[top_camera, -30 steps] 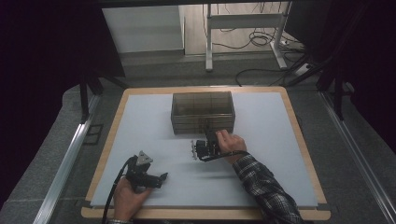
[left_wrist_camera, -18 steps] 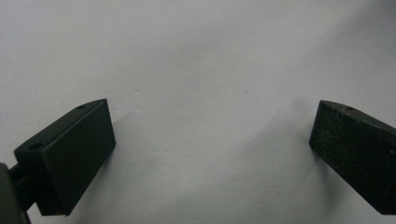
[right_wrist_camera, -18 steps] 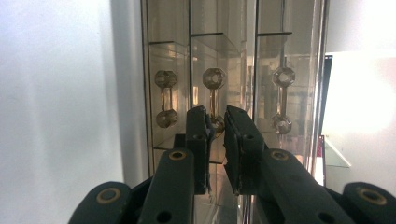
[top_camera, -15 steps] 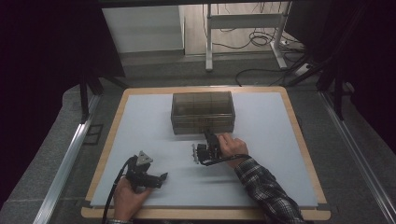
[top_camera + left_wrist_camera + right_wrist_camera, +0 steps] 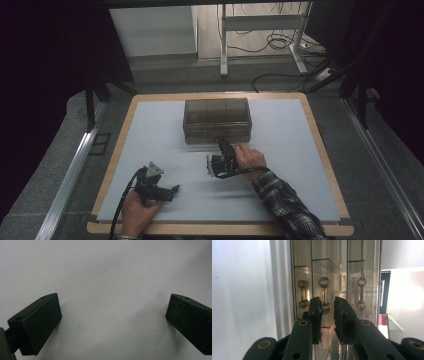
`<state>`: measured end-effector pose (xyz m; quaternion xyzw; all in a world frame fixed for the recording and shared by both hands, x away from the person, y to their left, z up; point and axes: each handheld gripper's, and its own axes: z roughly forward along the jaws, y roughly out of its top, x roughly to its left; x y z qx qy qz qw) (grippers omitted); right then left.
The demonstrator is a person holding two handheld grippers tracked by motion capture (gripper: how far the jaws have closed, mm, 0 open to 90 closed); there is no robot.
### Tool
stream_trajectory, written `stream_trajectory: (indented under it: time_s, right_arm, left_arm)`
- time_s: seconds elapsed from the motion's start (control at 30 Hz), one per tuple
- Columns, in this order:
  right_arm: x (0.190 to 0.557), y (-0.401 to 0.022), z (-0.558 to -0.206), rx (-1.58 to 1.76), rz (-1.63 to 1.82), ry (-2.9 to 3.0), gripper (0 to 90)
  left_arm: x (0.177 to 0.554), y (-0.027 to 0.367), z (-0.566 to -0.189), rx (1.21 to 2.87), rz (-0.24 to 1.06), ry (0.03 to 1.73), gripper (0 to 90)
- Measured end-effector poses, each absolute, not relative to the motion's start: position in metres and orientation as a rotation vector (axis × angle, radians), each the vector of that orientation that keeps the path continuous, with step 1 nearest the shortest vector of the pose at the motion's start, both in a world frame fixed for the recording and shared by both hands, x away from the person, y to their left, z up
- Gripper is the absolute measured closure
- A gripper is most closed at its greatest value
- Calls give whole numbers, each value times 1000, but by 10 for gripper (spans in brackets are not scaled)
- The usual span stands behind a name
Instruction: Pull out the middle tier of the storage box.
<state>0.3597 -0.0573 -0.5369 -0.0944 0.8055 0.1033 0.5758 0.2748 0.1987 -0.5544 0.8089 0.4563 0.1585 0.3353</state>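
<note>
High view: one smoky clear drawer box (image 5: 216,120) at twelve o'clock on white table (image 5: 300,165); contents unreadable. Right gripper (image 5: 220,159) just below box front; left gripper (image 5: 172,190) at seven o'clock.

Left gripper view: jaws spread wide over bare table (image 5: 105,277).

Right gripper view: three drawer handles, jaws of right gripper (image 5: 327,312) narrowly parted around middle handle (image 5: 325,293), grip uncertain.

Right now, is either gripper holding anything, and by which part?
No. The left gripper is open over bare tabletop. The right gripper is nearly closed before the middle handle of the clear plastic drawer box, not gripping it.
</note>
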Motion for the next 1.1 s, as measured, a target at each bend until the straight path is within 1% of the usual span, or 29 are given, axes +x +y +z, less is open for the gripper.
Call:
stream_trajectory:
  time_s: [0.5,1.1]
  right_arm:
    - [363,-64,-514,-155,377,2021,743]
    - [374,-70,-494,-91,511,2204,714]
  left_arm:
    - [275,198,-555,2105,414,1193,0]
    - [275,199,-554,2113,415,1187,0]
